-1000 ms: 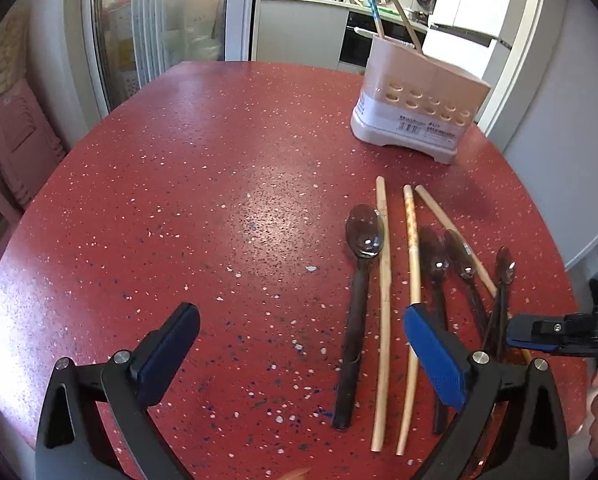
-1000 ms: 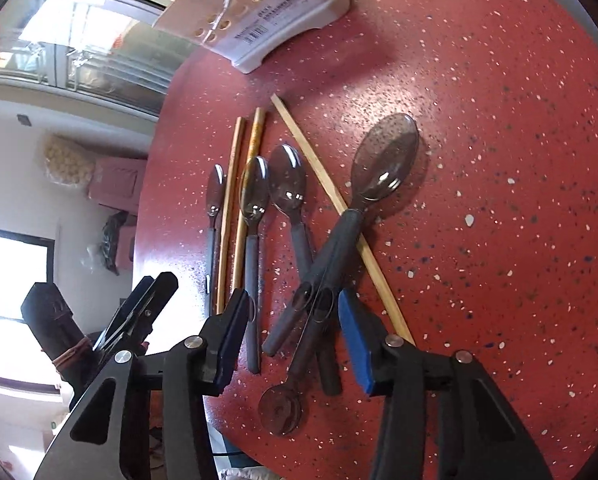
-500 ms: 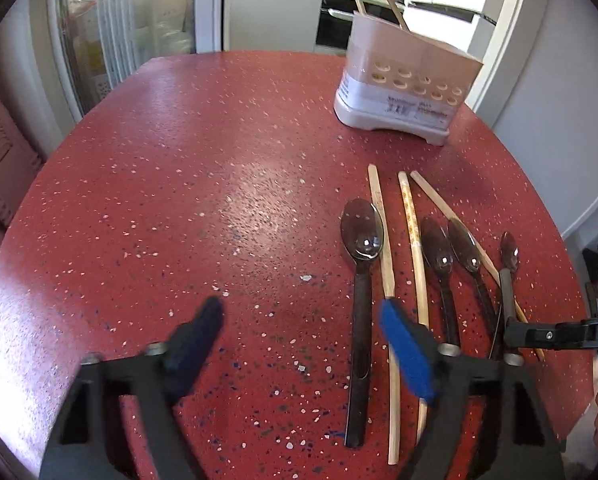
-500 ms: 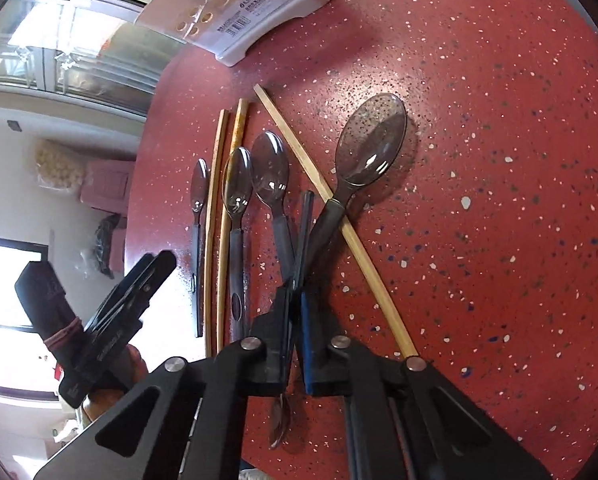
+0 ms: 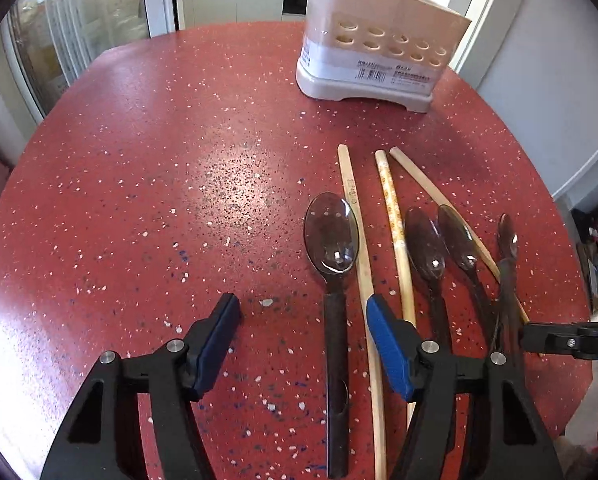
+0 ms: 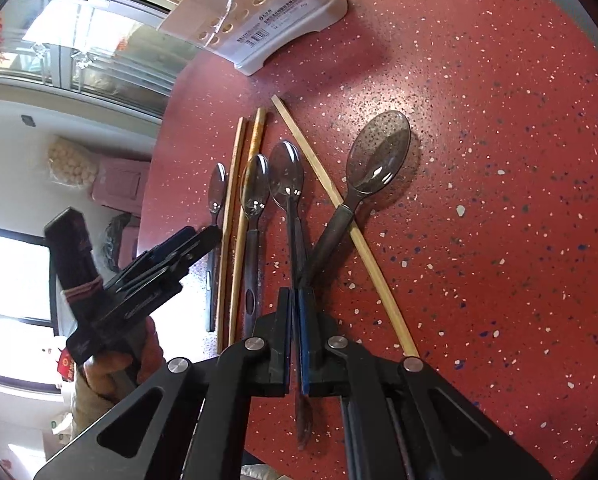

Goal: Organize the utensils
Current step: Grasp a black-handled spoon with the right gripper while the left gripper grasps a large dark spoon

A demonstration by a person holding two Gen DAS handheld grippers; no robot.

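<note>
Since left jaws are closing: left gripper (image 5: 303, 328) straddles the large spoon (image 5: 335, 280), its handle running lengthwise between the pads (untouched so far).
Right gripper (image 6: 295, 312): clenched on a slim spoon (image 6: 286, 176), handle along the jaws.
Holder (image 5: 375, 44): far ahead.

The table (image 5: 147, 184) is a glossy red speckled top, stone-like, throwing back a bright glare near its middle. At one o'clock stands the utensil holder (image 5: 379, 56), smooth matt plastic, pale pink above a white base, with a paper barcode label. The chopsticks (image 5: 359, 264) look like bare pale wood or bamboo, matt; one (image 5: 393, 216) carries a printed pattern. The spoons (image 5: 333, 236) are smoky translucent plastic, shiny in the bowl, with darker handles. The grippers are matt black plastic with silvery metal screws, and the left gripper's pads (image 5: 387, 346) are blue and rubbery.
</note>
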